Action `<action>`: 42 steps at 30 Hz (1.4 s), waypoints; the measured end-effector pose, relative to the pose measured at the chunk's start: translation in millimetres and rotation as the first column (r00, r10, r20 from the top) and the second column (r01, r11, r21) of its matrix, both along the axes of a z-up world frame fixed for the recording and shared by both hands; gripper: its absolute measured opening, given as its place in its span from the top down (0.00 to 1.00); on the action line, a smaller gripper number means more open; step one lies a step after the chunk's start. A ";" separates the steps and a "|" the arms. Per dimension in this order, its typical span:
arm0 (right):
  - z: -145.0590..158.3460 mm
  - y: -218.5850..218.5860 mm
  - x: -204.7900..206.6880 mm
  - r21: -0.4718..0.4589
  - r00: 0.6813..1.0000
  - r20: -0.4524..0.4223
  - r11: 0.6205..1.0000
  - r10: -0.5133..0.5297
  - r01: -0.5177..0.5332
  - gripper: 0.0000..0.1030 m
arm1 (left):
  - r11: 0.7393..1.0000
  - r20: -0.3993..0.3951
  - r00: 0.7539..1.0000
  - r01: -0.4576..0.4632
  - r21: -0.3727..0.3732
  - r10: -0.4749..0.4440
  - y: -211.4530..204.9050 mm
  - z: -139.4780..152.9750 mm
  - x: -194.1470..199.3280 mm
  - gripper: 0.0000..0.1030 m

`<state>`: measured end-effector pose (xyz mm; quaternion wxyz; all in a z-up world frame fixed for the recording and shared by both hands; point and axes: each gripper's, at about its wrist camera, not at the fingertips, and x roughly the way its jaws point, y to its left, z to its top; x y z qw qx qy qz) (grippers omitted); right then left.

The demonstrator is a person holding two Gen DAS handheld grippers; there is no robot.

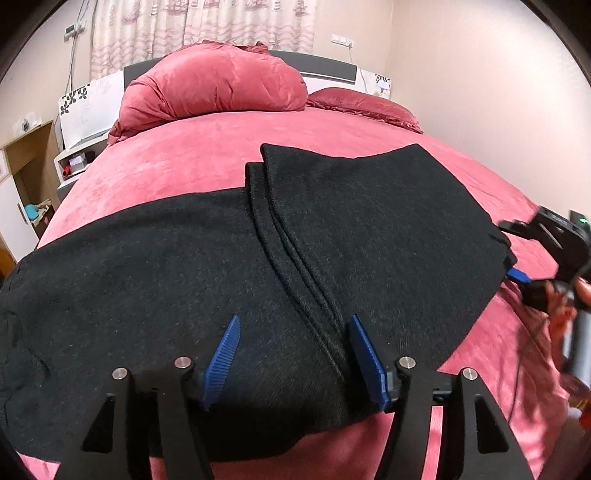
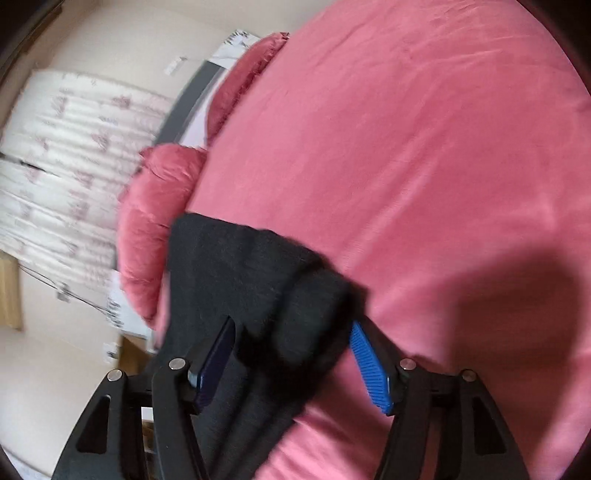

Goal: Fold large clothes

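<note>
The dark garment (image 1: 229, 266) lies half-folded on the pink bed (image 1: 192, 147); the left claw (image 1: 291, 325) gapes empty above it; the right claw (image 2: 291, 328) spreads wide around a bunched edge, unpinched, which may slip and unfold.

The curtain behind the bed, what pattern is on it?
Cream curtain with pinkish wavy stripes and small motifs, clearest in the left wrist view.
</note>
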<state>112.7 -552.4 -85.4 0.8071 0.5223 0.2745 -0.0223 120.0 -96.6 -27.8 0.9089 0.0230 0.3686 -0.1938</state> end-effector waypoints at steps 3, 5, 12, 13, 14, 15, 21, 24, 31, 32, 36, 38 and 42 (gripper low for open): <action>-6.0 7.4 18.3 -0.042 0.996 -0.089 0.999 -0.014 0.011 0.36 | 1.000 -0.031 1.000 -0.001 -0.004 0.001 8.6 3.0 -1.0 0.38; -3.5 7.4 23.9 -0.056 0.992 -0.122 0.998 -0.030 0.023 0.42 | 1.000 -0.038 0.999 0.004 -0.014 -0.004 18.3 7.7 -4.7 0.38; 13.2 -1.5 3.9 0.012 0.994 -0.083 0.997 -0.071 0.072 0.81 | 0.992 -0.050 0.995 -0.095 -0.081 0.091 86.4 18.3 -27.2 0.37; 24.6 3.7 4.9 -0.029 0.995 -0.070 0.997 -0.071 0.069 0.82 | 0.989 -0.057 0.992 -0.122 -0.089 0.117 98.8 18.1 -29.8 0.36; 37.6 9.6 6.2 -0.073 0.997 -0.051 0.995 -0.064 0.061 0.83 | 0.983 -0.065 0.987 -0.153 -0.096 0.148 113.3 17.5 -32.7 0.36; 55.0 17.4 8.2 -0.131 0.998 -0.026 0.990 -0.050 0.047 0.83 | 0.980 -0.069 0.983 -0.174 -0.101 0.168 122.8 17.1 -34.5 0.36; 133.0 78.7 18.8 -0.340 0.995 0.073 0.940 0.067 -0.038 0.84 | 0.932 -0.098 0.946 -0.323 -0.163 0.310 192.3 14.3 -46.9 0.34; 163.6 122.4 26.8 -0.418 0.983 0.108 0.904 0.150 -0.092 0.87 | 0.914 -0.113 0.945 -0.325 -0.243 0.306 214.3 14.8 -51.3 0.34; 229.4 269.3 25.7 -0.675 0.874 0.163 0.698 0.458 -0.240 1.00 | 0.868 -0.092 0.920 -0.390 -0.308 0.381 248.5 20.9 -64.0 0.31; 233.4 285.8 25.9 -0.697 0.862 0.149 0.669 0.485 -0.256 1.00 | 0.859 -0.097 0.916 -0.400 -0.321 0.390 254.4 20.4 -64.9 0.31; 224.2 289.6 30.4 -0.701 0.937 0.049 0.680 0.346 -0.215 0.73 | 0.836 -0.124 0.908 -0.418 -0.355 0.401 269.5 12.0 -70.6 0.30; 209.8 268.8 23.0 -0.693 0.957 0.043 0.698 0.287 -0.178 0.65 | 0.839 -0.130 0.911 -0.412 -0.356 0.392 268.1 9.9 -70.3 0.29; 175.2 243.7 29.4 -0.768 0.973 -0.134 0.601 0.189 -0.222 0.37 | 0.870 -0.118 0.925 -0.379 -0.315 0.360 251.3 8.2 -67.9 0.29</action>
